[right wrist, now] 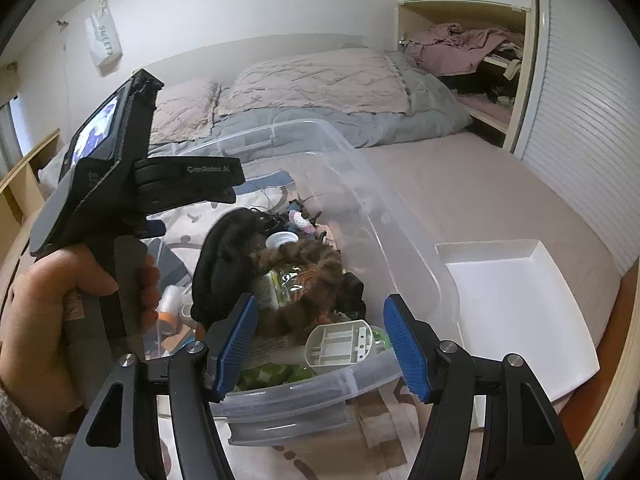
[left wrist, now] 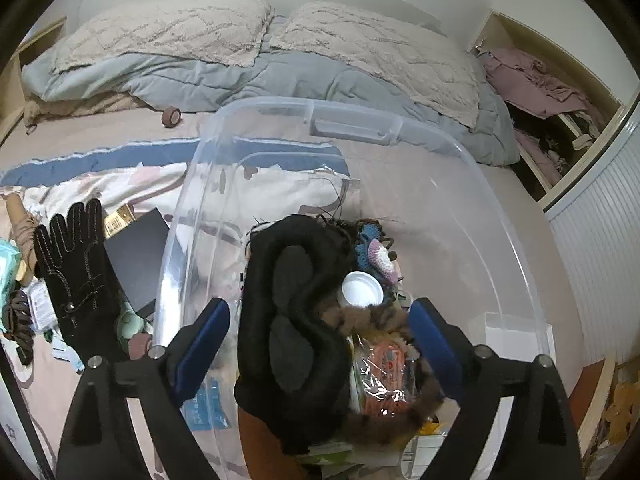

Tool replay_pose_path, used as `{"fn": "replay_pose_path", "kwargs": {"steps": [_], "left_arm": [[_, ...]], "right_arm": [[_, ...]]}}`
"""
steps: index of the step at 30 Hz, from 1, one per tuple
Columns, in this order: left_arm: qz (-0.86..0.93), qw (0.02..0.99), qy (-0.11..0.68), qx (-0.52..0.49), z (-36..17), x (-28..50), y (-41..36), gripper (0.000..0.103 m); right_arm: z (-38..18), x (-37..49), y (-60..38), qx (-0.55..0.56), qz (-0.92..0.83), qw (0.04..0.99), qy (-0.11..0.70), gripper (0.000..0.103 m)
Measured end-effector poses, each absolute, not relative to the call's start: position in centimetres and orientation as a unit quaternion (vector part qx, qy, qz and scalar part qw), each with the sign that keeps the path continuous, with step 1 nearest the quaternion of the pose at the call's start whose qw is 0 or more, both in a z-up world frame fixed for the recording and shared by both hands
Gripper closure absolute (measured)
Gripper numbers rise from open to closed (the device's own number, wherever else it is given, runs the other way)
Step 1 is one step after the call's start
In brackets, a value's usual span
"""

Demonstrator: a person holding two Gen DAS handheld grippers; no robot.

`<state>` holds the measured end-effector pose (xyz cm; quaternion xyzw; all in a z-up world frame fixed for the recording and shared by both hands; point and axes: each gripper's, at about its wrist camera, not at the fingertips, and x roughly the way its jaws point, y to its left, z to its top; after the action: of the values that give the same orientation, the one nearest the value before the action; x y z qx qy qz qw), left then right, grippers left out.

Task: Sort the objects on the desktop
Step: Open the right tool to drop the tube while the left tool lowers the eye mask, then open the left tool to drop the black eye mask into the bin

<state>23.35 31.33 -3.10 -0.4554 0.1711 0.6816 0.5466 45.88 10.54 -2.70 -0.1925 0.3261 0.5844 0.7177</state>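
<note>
The left tool point(left wrist: 320, 344) hangs over a clear plastic bin point(left wrist: 472, 168) that sits on a bed point(left wrist: 400, 152). Its two blue pads stand wide apart, and nothing is pressed between them. Directly below the gap lies a black glove point(left wrist: 296, 320), resting on top of the pile in the bin and clear of both pads. Just ahead of the right pad sits a white cap point(left wrist: 362, 289), with a strip of brown fur point(left wrist: 372, 320) curling beneath it and a crocheted flower point(left wrist: 380, 258) a little further forward. Outside the bin, off to the left of this tool, a second black glove point(left wrist: 76, 276) lies flat on the bed beside a dark box point(left wrist: 136, 256).

The right tool point(right wrist: 318, 342) hovers at the near rim of the same bin point(right wrist: 372, 200), its pads parted and holding nothing. Between them and just beyond lies a white plastic holder point(right wrist: 340, 344); the fur point(right wrist: 312, 268) and the glove point(right wrist: 228, 256) lie further ahead. To its right, on the bed, sits a white tray point(right wrist: 516, 304). To its left, a hand point(right wrist: 60, 308) grips the handle of the other tool.
</note>
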Motion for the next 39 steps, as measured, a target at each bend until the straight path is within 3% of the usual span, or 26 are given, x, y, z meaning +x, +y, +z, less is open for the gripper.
{"fn": "replay_pose_path", "kwargs": {"steps": [18, 19, 20, 21, 27, 29, 39], "left_arm": [[0.688, 0.575, 0.184, -0.403, -1.0, 23.7, 29.1, 0.006], [0.687, 0.578, 0.185, -0.401, -0.9, 23.7, 28.9, 0.006], [0.686, 0.580, 0.185, -0.397, -0.8, 23.7, 28.6, 0.006], [0.686, 0.583, 0.185, -0.394, -0.7, 23.7, 28.4, 0.006], [0.683, 0.599, 0.191, -0.371, -0.1, 23.4, 26.8, 0.004], [0.682, 0.605, 0.191, -0.363, 0.2, 23.3, 26.2, 0.000], [0.687, 0.625, 0.194, -0.318, 1.0, 21.9, 23.5, 0.000]], "right_arm": [[-2.9, 47.5, 10.3, -0.146, 0.560, 0.745, 0.332, 0.037], [-2.9, 47.5, 10.2, -0.144, 0.558, 0.747, 0.331, 0.030], [-3.0, 47.6, 10.2, -0.141, 0.556, 0.750, 0.330, 0.015], [-3.0, 47.6, 10.2, -0.139, 0.555, 0.753, 0.326, 0.011], [-2.7, 47.5, 10.0, -0.141, 0.545, 0.769, 0.304, 0.010], [-2.7, 47.6, 10.0, -0.137, 0.543, 0.771, 0.303, 0.000], [-3.0, 48.1, 9.8, -0.115, 0.536, 0.779, 0.304, 0.000]]}}
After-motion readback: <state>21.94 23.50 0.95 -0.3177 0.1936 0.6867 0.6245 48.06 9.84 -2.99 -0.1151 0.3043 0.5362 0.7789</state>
